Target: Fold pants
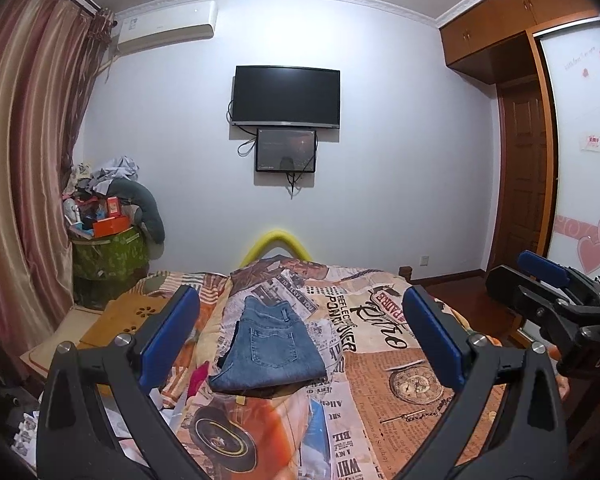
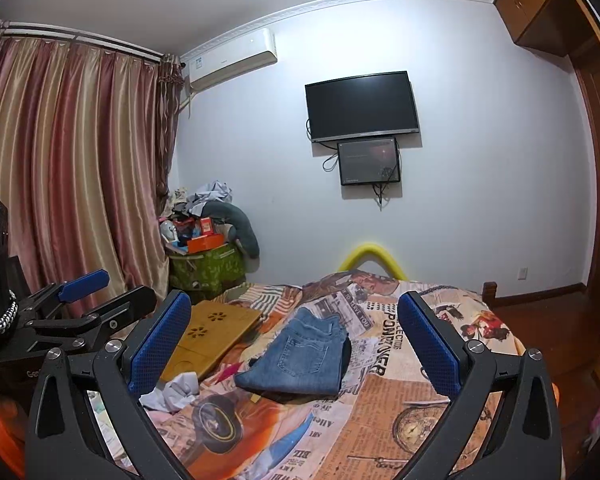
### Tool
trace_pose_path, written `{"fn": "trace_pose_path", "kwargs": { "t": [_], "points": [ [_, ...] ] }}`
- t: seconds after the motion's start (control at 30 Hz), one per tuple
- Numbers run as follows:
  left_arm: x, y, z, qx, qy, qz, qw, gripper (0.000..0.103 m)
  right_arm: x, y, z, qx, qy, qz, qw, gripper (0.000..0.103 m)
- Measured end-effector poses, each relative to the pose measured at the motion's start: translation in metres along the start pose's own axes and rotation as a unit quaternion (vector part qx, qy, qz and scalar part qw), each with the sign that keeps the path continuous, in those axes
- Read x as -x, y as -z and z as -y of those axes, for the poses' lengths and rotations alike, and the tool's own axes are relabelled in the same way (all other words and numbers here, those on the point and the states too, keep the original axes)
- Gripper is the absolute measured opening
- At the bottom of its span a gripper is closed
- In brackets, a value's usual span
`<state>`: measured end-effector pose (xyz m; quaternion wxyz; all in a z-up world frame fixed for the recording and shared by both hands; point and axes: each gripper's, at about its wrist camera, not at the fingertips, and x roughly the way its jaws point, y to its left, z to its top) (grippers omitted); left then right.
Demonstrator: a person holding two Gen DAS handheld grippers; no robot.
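Note:
Blue jeans lie folded into a compact rectangle on the printed bedspread, back pocket up. They also show in the right wrist view. My left gripper is open and empty, held above and short of the jeans. My right gripper is open and empty, also raised short of the jeans. The right gripper appears at the right edge of the left wrist view; the left gripper appears at the left of the right wrist view.
A wooden lap tray lies on the bed left of the jeans, with crumpled cloth near it. A cluttered green bin stands by the curtain. A TV hangs on the far wall.

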<state>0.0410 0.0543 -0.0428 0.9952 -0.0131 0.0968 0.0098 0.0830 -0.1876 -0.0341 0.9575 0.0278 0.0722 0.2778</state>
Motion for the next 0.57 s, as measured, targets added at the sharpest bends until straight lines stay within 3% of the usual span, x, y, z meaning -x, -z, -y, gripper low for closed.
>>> {"fn": "trace_pose_path", "kwargs": {
  "t": [0.57],
  "points": [
    [-0.002,0.0033,-0.0036,0.016,0.011,-0.012,0.9997,0.102,-0.0002,0.0008,-0.0021,0.001,0.002,-0.001,1.0,0.103]
  ]
}}
